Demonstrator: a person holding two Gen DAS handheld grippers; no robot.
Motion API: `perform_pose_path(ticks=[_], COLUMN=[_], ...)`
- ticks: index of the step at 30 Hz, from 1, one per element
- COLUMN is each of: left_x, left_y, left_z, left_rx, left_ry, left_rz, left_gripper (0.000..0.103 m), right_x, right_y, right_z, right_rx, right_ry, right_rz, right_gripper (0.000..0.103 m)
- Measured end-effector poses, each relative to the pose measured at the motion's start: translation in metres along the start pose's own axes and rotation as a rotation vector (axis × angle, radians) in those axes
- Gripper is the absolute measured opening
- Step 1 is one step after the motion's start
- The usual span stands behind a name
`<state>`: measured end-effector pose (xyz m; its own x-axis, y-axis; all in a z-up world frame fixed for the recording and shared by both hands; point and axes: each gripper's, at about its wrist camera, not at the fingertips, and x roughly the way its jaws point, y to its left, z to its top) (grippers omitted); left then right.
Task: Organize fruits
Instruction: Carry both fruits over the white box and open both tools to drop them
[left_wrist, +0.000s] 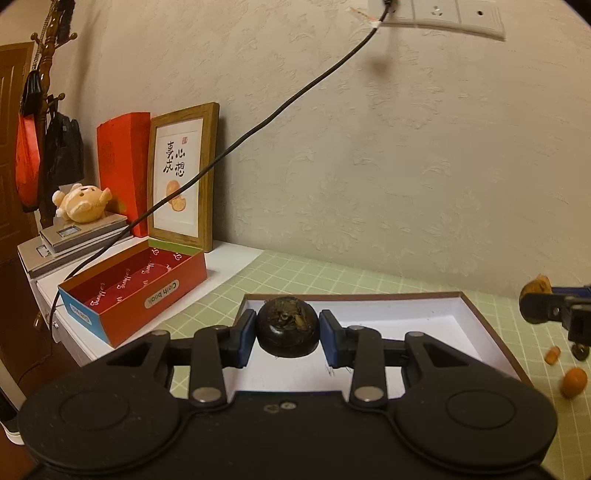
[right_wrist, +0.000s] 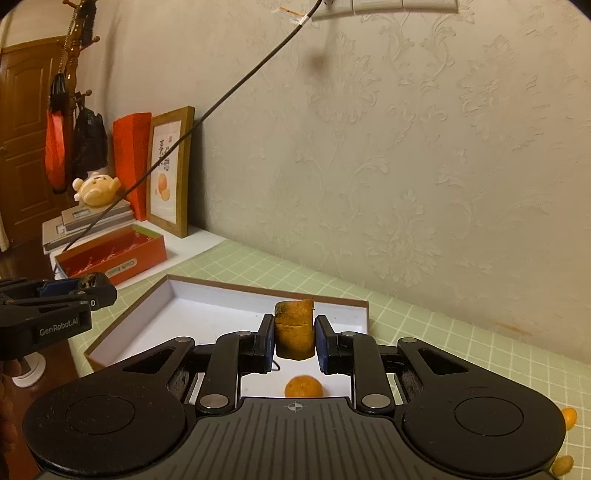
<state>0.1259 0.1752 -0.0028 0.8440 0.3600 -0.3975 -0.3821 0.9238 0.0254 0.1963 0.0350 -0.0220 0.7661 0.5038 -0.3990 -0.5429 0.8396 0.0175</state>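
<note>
My left gripper (left_wrist: 288, 334) is shut on a dark round fruit (left_wrist: 288, 328) with a dried crown and holds it above the near left part of a shallow white box (left_wrist: 424, 321) with a brown rim. My right gripper (right_wrist: 294, 338) is shut on a brown-orange squashed fruit (right_wrist: 294, 328) and holds it above the same box (right_wrist: 207, 310). A small orange fruit (right_wrist: 303, 386) lies inside the box below the right gripper. The left gripper also shows in the right wrist view (right_wrist: 92, 286), and the right gripper in the left wrist view (left_wrist: 535, 304).
Small orange fruits (left_wrist: 573, 382) lie on the green checked mat (left_wrist: 295, 273) right of the box; more show in the right wrist view (right_wrist: 569, 417). An open red box (left_wrist: 133, 291), a framed picture (left_wrist: 181, 177), a plush toy (left_wrist: 81, 203) and a hanging black cable (left_wrist: 258, 129) stand at the left.
</note>
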Motion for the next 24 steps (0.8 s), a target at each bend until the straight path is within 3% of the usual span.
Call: perform_pose_path(ticks=[24], left_x=[0.071], left_y=[0.001], left_z=[0.000], left_rx=[0.005], left_ry=[0.078], left_rz=[0.042], left_gripper=[0.027], right_x=[0.086], right_y=[-0.029], right_z=[-0.002], right_rx=[0.046], right_ry=[0.064], right_rz=[-0.064], right_gripper=[0.023])
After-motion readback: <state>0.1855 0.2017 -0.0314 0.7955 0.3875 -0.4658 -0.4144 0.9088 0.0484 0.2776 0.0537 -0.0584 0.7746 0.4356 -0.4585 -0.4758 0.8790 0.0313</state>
